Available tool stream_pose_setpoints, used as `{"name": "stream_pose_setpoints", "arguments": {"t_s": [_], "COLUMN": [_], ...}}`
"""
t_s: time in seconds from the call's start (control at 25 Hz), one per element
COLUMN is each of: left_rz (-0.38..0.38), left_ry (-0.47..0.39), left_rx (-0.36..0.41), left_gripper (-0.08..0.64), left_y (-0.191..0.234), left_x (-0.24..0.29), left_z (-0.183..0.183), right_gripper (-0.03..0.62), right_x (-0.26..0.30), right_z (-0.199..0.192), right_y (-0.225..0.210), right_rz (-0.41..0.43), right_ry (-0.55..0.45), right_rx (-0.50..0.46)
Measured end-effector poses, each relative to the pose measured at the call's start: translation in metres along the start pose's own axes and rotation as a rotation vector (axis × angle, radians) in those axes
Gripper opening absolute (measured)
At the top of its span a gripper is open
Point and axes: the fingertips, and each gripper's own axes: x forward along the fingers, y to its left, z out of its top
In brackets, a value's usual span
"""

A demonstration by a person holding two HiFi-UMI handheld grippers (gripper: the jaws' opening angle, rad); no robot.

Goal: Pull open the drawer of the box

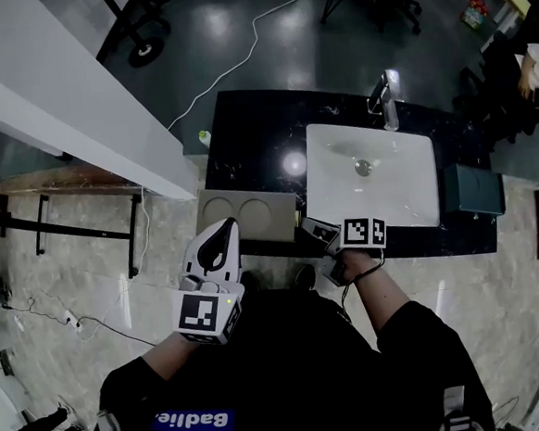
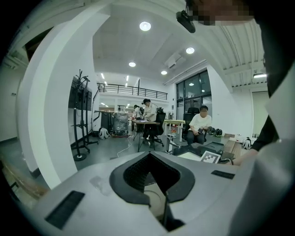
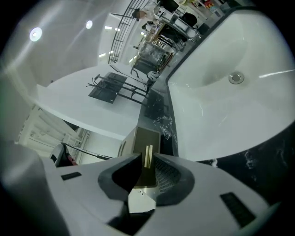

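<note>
A tan box (image 1: pixel 246 212) stands on the front edge of the black bench (image 1: pixel 245 137), at 9 o'clock from the white sink (image 1: pixel 406 180), with two round marks on its top. A tap (image 1: pixel 386 98) rises at 12 o'clock of the sink.

The right gripper (image 1: pixel 308 227) sits at 4 o'clock of the box, low against the bench's front edge and pointing at the box's front. In the right gripper view the box (image 3: pixel 146 138) fills the middle, with the sink (image 3: pixel 221 106) at 2 o'clock and the bench (image 3: pixel 159 110) running between them. The pale upright handle (image 3: pixel 147 156) on the drawer (image 3: pixel 148 173) stands between the tips of the right gripper (image 3: pixel 146 159). The fingers are set narrow, one on each side of the handle. A thin gap seems to show on each side, so they look not yet closed on it. The drawer looks shut, its front level with the box.

The left gripper (image 1: pixel 222 228) is held up at 7 o'clock of the box, in front of the bench. In its own view the left gripper (image 2: pixel 148 156) points out into the room, its fingers together and empty.
</note>
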Motion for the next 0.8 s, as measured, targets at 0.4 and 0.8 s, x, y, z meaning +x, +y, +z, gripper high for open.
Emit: {"name": "stream_pose_setpoints", "arguments": {"t_s": [0.4, 0.8], "left_rz": [0.051, 0.052], "left_ry": [0.019, 0.009], "left_rx": [-0.015, -0.016], "left_gripper": [-0.014, -0.015], "left_y": [0.005, 0.007], "left_x": [-0.006, -0.011], "left_z": [-0.002, -0.004], "right_gripper": [0.063, 0.05], "right_x": [0.01, 0.016], "right_z": [-0.004, -0.005], "right_y": [-0.009, -0.006], "right_rz": [0.012, 0.074], "right_ry": [0.042, 0.057], "right_rx": [0.05, 0.089]}}
